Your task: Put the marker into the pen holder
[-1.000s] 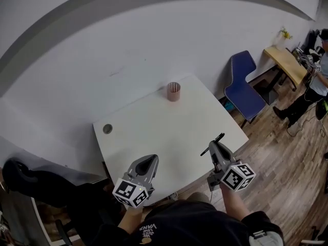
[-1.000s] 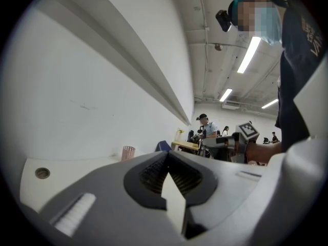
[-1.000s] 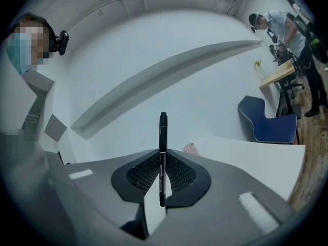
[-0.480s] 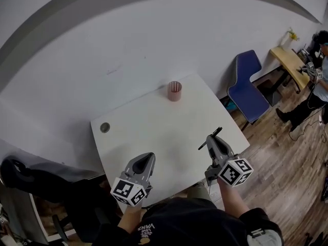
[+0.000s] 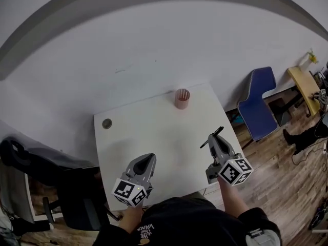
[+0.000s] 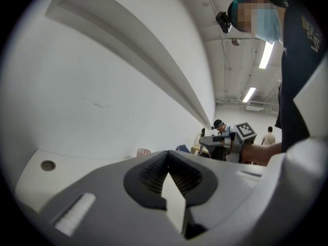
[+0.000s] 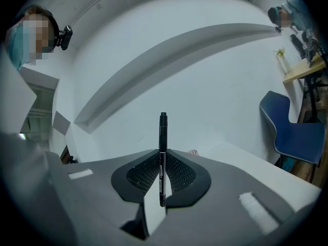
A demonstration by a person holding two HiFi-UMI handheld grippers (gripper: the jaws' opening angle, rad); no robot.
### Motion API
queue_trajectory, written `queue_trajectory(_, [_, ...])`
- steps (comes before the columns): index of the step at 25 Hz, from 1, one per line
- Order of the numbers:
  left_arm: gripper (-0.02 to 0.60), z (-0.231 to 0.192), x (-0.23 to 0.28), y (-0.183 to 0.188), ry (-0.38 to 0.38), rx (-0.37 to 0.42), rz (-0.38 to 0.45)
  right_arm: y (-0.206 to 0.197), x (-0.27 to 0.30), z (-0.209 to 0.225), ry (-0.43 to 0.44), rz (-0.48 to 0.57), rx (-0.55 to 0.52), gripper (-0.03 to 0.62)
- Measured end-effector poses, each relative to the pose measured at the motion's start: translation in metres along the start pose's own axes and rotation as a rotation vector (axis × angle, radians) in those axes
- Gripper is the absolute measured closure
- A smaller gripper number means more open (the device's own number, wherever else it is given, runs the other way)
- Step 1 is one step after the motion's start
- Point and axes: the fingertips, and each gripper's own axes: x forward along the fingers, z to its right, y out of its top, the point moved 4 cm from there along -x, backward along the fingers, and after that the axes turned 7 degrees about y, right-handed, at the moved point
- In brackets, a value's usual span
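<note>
Right gripper (image 5: 213,139): jaws clamped on marker (image 5: 217,133), long end of barrel free beyond jaws; left gripper (image 5: 147,161): jaws together, nothing held; pen holder (image 5: 182,98): upright near far edge of table (image 5: 148,132), well apart from marker; risk: marker pivots in grip, strikes rim, topples holder.

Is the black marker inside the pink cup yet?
No, the marker is clamped in the right gripper, well short of the pen holder at the far edge of the table.
</note>
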Motion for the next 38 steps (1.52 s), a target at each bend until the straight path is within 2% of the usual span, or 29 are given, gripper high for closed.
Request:
queue_trajectory(15, [0.529, -0.001, 0.006, -0.010, 0.163, -0.026, -0.002, 0.023, 0.079, 0.038, 0.121, -0.034, -0.069, 0.557])
queue_trajectory(26, [0.529, -0.011, -0.003, -0.020, 0.272, -0.049, -0.012, 0.037, 0.140, 0.054, 0.173, -0.034, -0.119, 0.557])
queue_trajectory(32, [0.529, -0.014, -0.008, -0.024, 0.319, -0.058, -0.022, 0.042, 0.170, 0.065, 0.178, -0.026, -0.149, 0.557])
queue_trajectory(38, [0.529, -0.017, -0.010, -0.029, 0.345, -0.070, -0.036, 0.044, 0.186, 0.088, 0.141, -0.012, -0.161, 0.557])
